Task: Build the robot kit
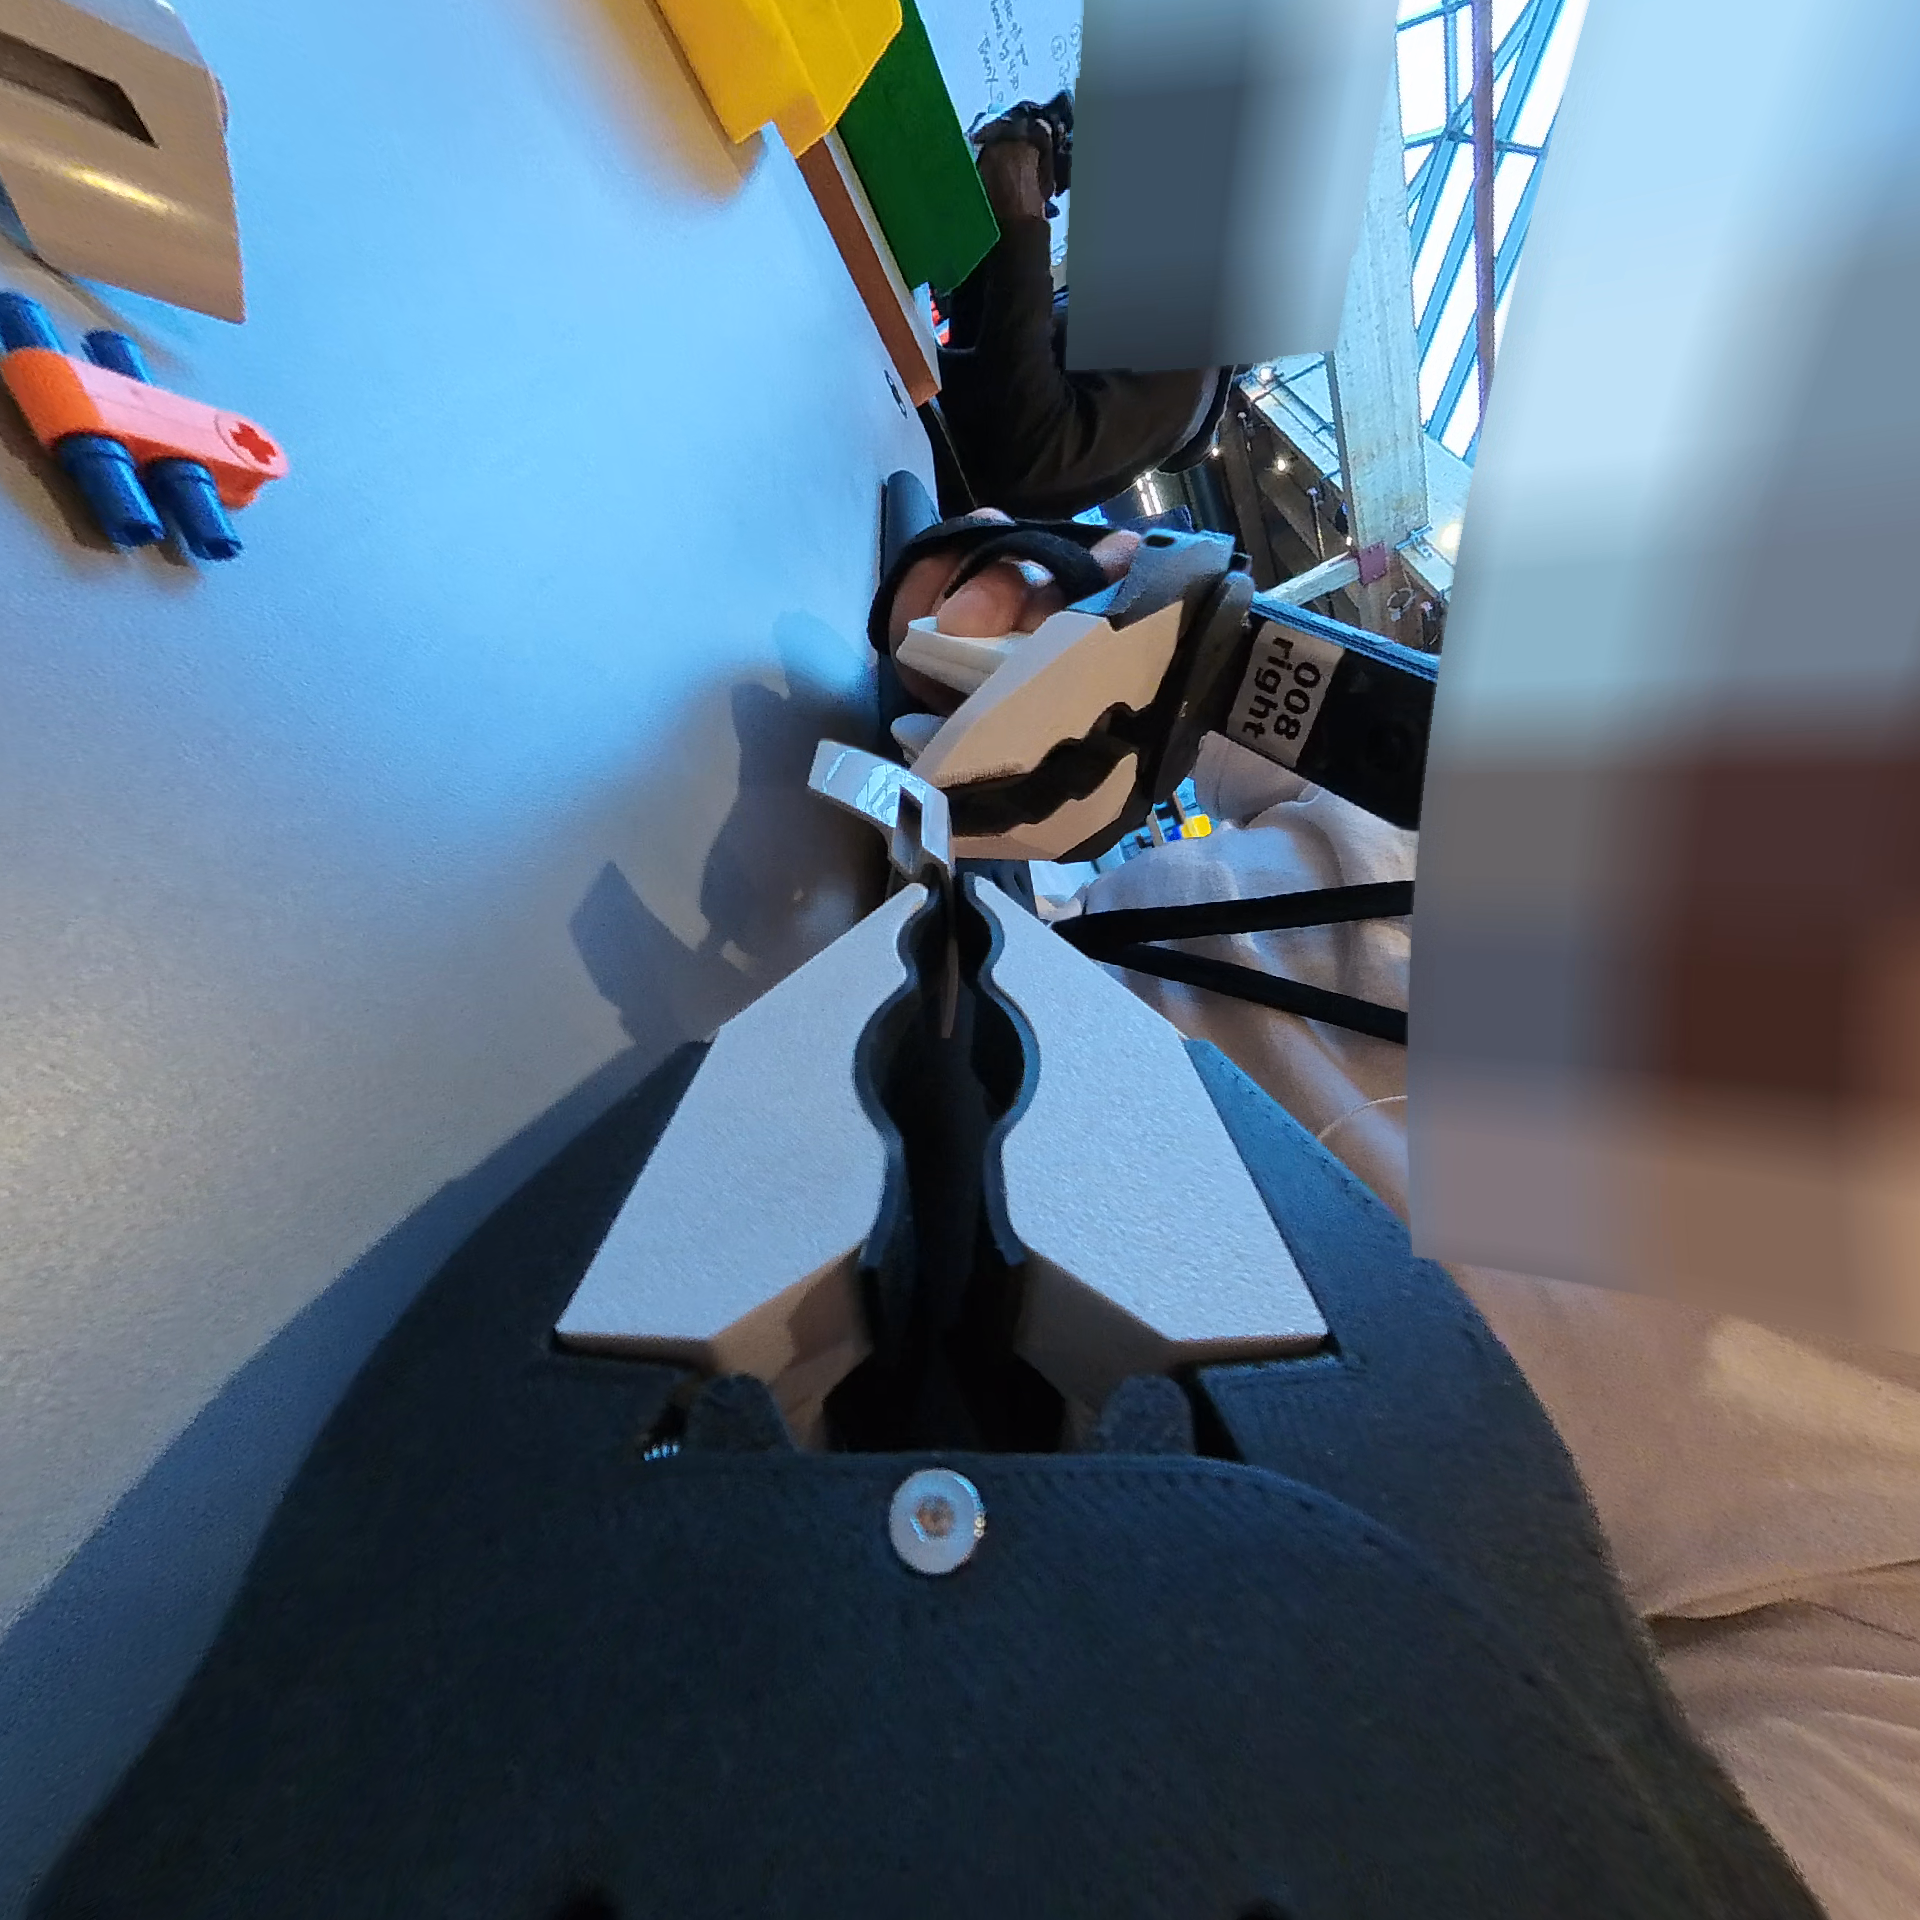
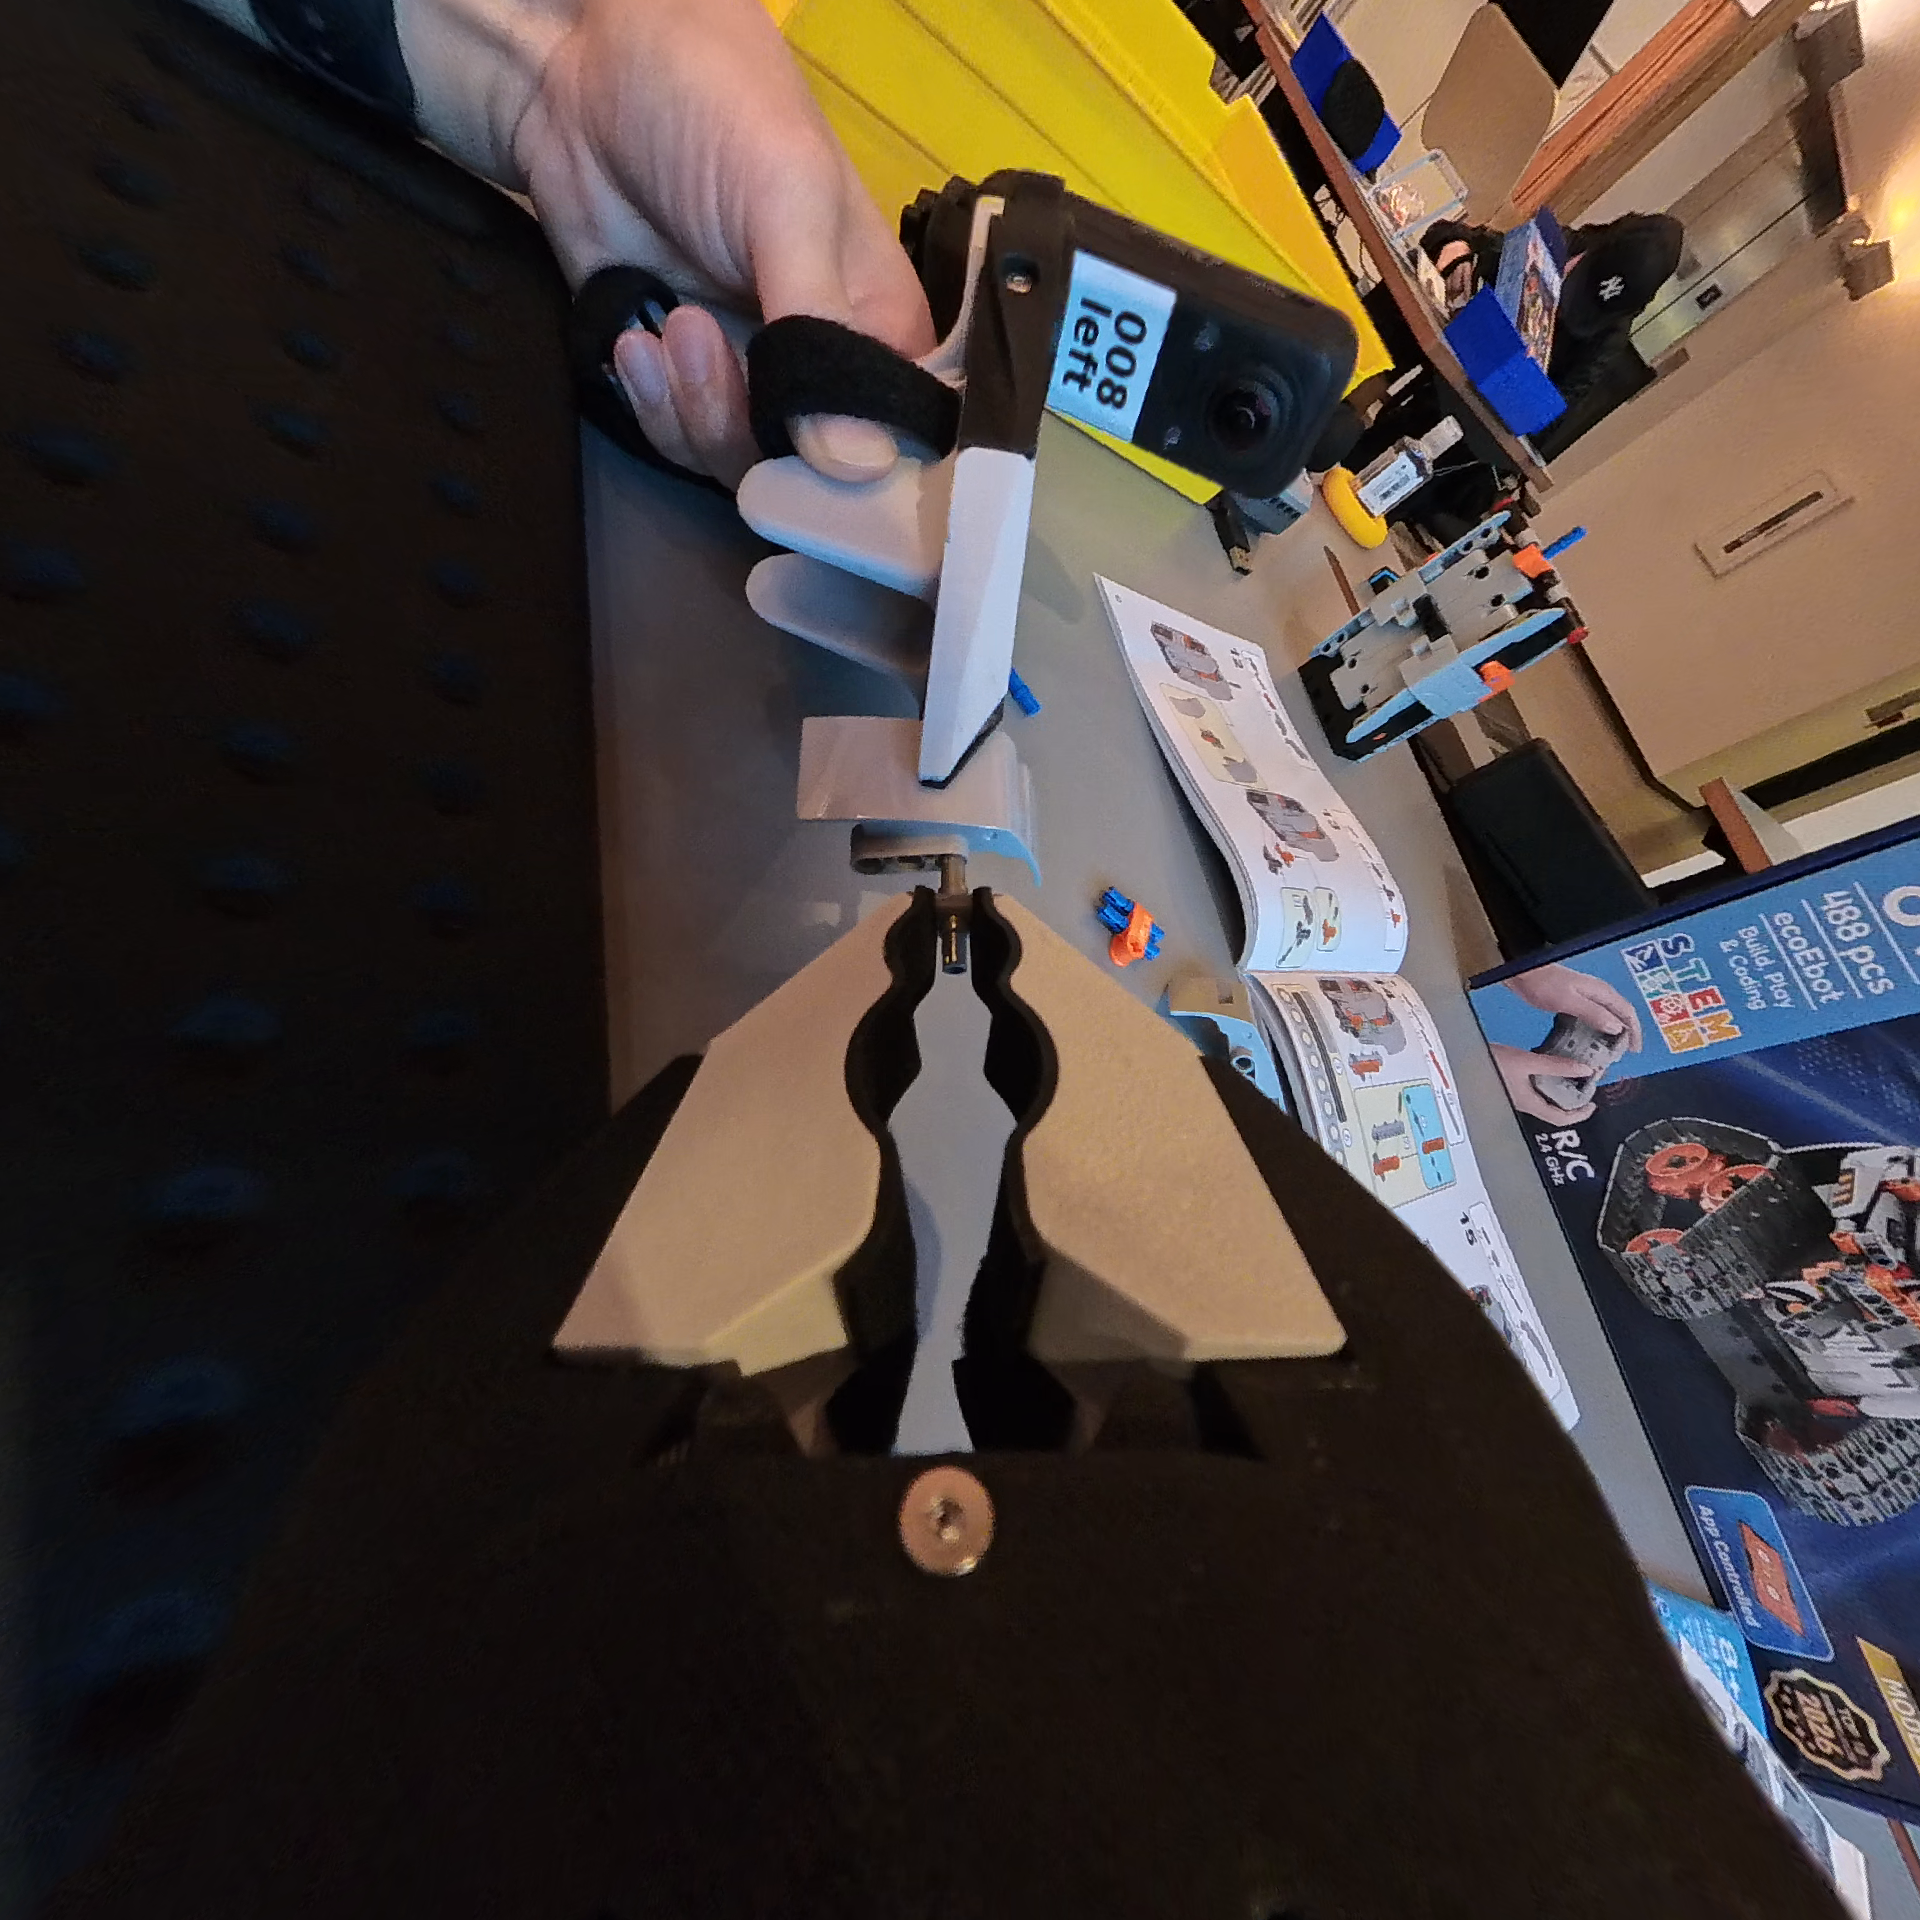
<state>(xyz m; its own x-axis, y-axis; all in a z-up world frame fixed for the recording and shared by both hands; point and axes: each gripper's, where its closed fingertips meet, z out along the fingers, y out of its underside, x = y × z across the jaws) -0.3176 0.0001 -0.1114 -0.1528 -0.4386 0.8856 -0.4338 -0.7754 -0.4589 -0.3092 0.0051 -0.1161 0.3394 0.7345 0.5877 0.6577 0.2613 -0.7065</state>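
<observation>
1. Surroundings: a grey table top [image 2: 686, 582] carries an open, illustrated instruction booklet [image 2: 1309, 935], a small orange connector block with blue pins [image 2: 1130, 928], a partly built grey, black and light-blue brick vehicle [image 2: 1434, 644] near the far edge, and a blue printed toy box [image 2: 1766, 1247] at the near right edge.
2. Yellow plastic bins [image 2: 1091, 114] stand along the table's far-left edge. In the left wrist view a yellow bin [image 1: 790, 62] adjoins a green bin [image 1: 914, 177] at the far edge.
3. Obstructions: none lies between the two grippers. A person's dark sleeve fills the left of the right wrist view.
4. Left gripper [image 1: 945, 904]: fingertips pressed together on a thin edge of a grey, curved plastic panel piece [image 2: 904, 784]. A bare hand [image 2: 717, 208] holds this gripper by black finger straps.
5. Right gripper [image 2: 952, 914]: fingertips clamped on a short dark-grey pin [image 2: 952, 935]. The pin joins a small grey beam [image 2: 904, 844] sitting under the panel.
6. Position: the panel, beam and pin are held between the two grippers above the table, near its front-left edge, not resting on it.
7. Appearance: the panel is matt grey with a pale blue curved lip; the left wrist view shows it shiny [image 1: 883, 795].
</observation>
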